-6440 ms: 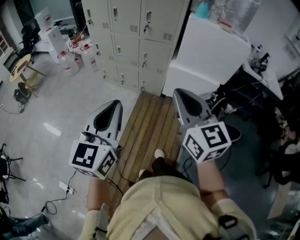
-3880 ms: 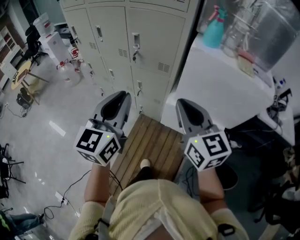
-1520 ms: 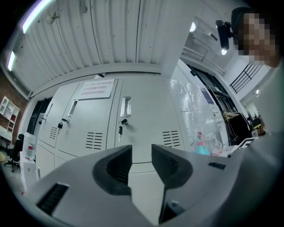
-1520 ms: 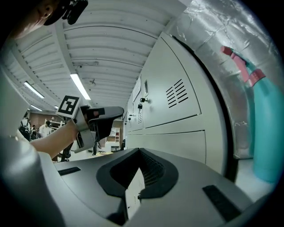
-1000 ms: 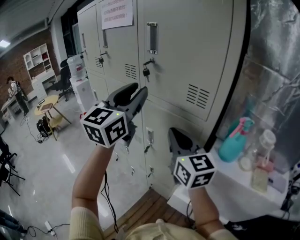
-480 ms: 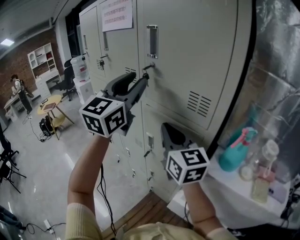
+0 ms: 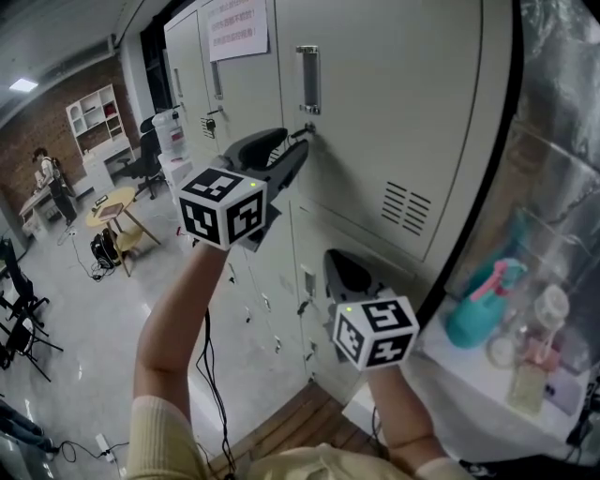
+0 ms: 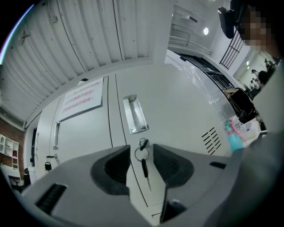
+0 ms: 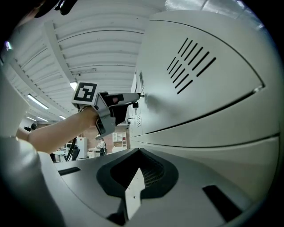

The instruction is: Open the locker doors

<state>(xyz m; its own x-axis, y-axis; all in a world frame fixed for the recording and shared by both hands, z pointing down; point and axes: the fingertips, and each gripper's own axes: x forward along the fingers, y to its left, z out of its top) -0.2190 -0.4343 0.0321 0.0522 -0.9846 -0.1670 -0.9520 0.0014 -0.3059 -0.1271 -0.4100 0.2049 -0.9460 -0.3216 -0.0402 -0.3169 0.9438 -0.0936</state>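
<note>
Alas, the locker door (image 7: 249, 94) bears an illegible notice (image 7: 236, 26).

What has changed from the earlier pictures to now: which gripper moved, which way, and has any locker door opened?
The person walked up to the lockers. The left gripper rose to the key in an upper locker door; its jaws have just been opening and stand either side of the key, not pressing it. Unchanged: the right gripper stays shut and lower, every visible door closed.

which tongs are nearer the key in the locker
Left. The left tongs, jaws just opened further, have the key between them; the right tongs sit well below it, shut.
</note>
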